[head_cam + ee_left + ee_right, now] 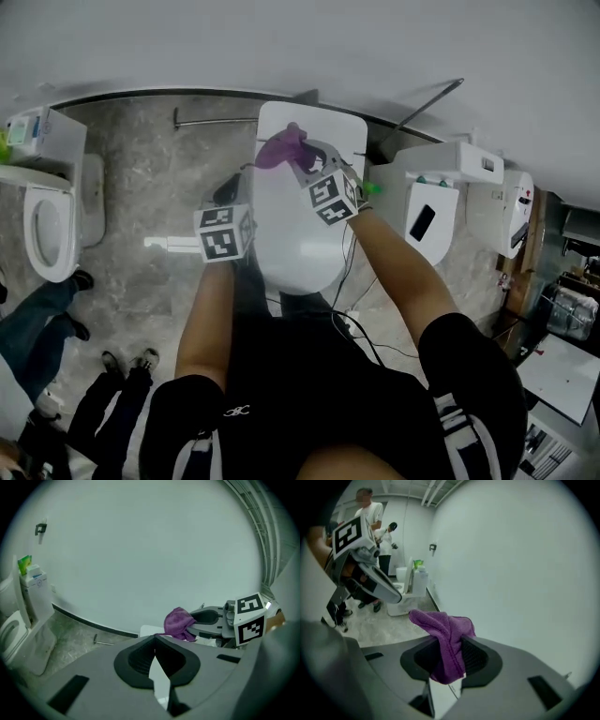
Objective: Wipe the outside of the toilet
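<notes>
Squarely above a white toilet (292,239) with its lid down, we hold a gripper in each hand. Our right gripper (302,156) is clamped on a purple cloth (446,637), pinched at a fold so that a loose bunch stands out past the tips and a short tail hangs beneath. The cloth sits over the far end of the toilet, where the lid meets the tank (323,120); whether it touches the porcelain we cannot tell. Our left gripper (155,640) hovers by the lid's left edge, its jaws drawn together on nothing. A second toilet (47,220) stands off to the left, with bystanders' shoes (127,361) on the grey floor near it. We judge the cloth light, soft and limp: it will fold and drag rather than push, so the hold belongs deep in the fold, with a wad left out front to press flat against the surface. The toilet looks hard, glazed and probably slick, and being fixed it should need no steadying. Tank, lid and sides all appear still to be wiped.
</notes>
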`<state>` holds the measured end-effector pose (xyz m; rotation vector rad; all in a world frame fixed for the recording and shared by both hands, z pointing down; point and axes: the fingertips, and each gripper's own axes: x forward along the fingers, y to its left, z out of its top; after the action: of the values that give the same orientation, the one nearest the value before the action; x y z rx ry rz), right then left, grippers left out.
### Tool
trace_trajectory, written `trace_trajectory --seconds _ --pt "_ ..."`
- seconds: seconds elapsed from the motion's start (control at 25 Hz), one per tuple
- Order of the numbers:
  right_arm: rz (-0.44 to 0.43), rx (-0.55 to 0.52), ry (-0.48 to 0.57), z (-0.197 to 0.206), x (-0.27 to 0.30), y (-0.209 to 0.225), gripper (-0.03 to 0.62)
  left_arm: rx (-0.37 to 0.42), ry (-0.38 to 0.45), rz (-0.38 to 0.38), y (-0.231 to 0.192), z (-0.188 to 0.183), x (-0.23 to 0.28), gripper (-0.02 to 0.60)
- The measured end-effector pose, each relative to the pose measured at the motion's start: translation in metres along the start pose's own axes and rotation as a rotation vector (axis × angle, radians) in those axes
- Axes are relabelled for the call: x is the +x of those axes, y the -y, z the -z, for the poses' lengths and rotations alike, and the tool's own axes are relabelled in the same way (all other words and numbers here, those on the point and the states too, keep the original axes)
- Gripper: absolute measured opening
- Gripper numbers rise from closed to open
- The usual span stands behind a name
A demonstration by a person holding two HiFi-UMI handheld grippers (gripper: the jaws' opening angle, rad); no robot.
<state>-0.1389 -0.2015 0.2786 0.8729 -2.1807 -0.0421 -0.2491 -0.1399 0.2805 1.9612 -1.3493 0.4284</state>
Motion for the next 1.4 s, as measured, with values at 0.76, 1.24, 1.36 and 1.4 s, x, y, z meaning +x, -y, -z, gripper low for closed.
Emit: trace_trajectory --seconds 0.76,1.24,1.36,1.4 --pt "-0.117 -0.651 -0.325 0.123 0.252 0.022 0.115 0.038 -0.080 0.101 -0.112 0.049 0.157 0.009" --pt "-0.178 -0.928 -0.409 0.140 0.282 0.021 0.114 0.024 -0.096 0.110 -0.134 0.078 0.177 0.009" --pt "-0.174 -0.946 -0.411 0.143 0.281 0.019 0.114 0.034 -0.100 0.113 -0.132 0.081 0.178 0.009" --pt "-0.170 -0.951 -0.406 0.143 0.280 0.018 0.112 0.039 -0.101 0.113 -0.131 0.082 0.177 0.009"
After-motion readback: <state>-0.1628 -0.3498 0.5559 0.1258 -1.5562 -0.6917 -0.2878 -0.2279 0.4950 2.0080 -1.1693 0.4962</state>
